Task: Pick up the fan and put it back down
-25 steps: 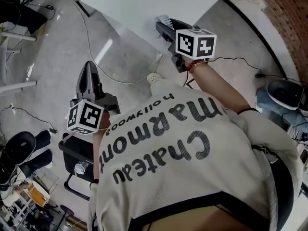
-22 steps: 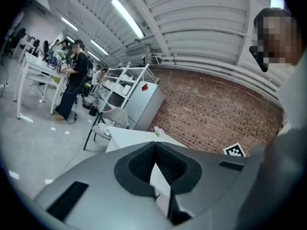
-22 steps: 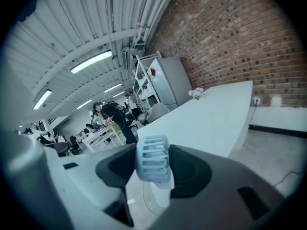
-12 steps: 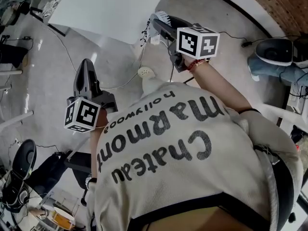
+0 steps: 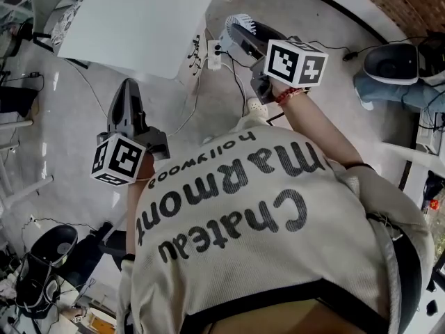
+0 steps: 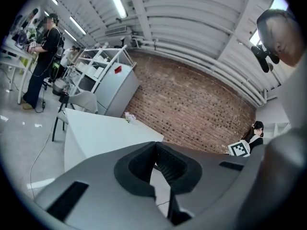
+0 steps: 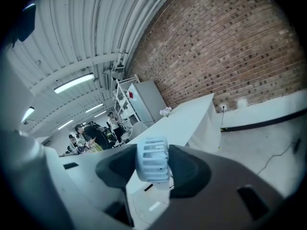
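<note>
Lettering across the back of the person's pale shirt (image 5: 229,200) reads "Chateau Marmont hollywood", upside down in the head view. The right tongs (image 7: 152,169) are clenched on a small white fan (image 7: 152,160), with one pad pressed against each side of its slotted cage. The cage's rim faces the right gripper camera, and its longer side stands upright there. In the head view the fan is held in the air over the grey floor (image 5: 62,131), just off the corner of the white counter (image 5: 139,19), with its ribbed grille showing. The left tongs (image 6: 154,147) are clenched tip to tip with nothing between them, out over the floor.
</note>
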Action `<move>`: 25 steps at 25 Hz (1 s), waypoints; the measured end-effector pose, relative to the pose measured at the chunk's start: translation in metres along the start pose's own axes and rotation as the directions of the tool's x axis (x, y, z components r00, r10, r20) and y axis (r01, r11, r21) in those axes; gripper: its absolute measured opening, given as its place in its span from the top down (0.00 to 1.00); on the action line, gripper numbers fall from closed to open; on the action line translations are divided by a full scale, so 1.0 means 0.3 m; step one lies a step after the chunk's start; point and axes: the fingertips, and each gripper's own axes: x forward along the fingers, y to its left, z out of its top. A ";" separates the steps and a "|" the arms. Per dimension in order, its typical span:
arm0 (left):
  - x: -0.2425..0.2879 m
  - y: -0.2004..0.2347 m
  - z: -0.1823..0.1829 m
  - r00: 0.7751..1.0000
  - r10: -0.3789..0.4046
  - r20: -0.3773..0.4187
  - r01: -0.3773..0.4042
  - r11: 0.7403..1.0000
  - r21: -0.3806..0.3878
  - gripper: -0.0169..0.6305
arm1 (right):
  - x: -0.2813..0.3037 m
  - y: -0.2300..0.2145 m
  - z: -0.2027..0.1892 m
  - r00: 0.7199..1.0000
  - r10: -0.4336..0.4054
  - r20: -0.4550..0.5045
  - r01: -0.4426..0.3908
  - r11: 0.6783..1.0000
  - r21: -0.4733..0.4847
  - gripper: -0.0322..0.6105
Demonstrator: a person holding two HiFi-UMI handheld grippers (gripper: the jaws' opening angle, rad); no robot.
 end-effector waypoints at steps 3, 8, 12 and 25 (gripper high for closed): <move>0.081 -0.048 0.009 1.000 0.004 0.014 -0.004 1.000 0.009 0.97 | 0.013 -0.072 0.049 1.000 0.016 -0.001 -0.016 1.000 -0.004 0.64; 0.238 -0.143 0.038 0.995 0.049 0.081 -0.049 0.999 -0.001 0.97 | 0.034 -0.219 0.166 0.998 0.057 -0.035 -0.058 0.998 -0.037 0.64; 0.374 -0.252 0.014 0.990 0.078 0.120 -0.075 0.997 -0.026 0.97 | 0.052 -0.353 0.273 0.993 0.098 -0.063 -0.102 0.992 -0.068 0.64; 0.651 -0.502 -0.189 0.980 0.165 0.109 -0.160 0.986 -0.051 0.97 | 0.104 -0.711 0.412 0.975 0.185 -0.126 -0.194 0.979 -0.064 0.64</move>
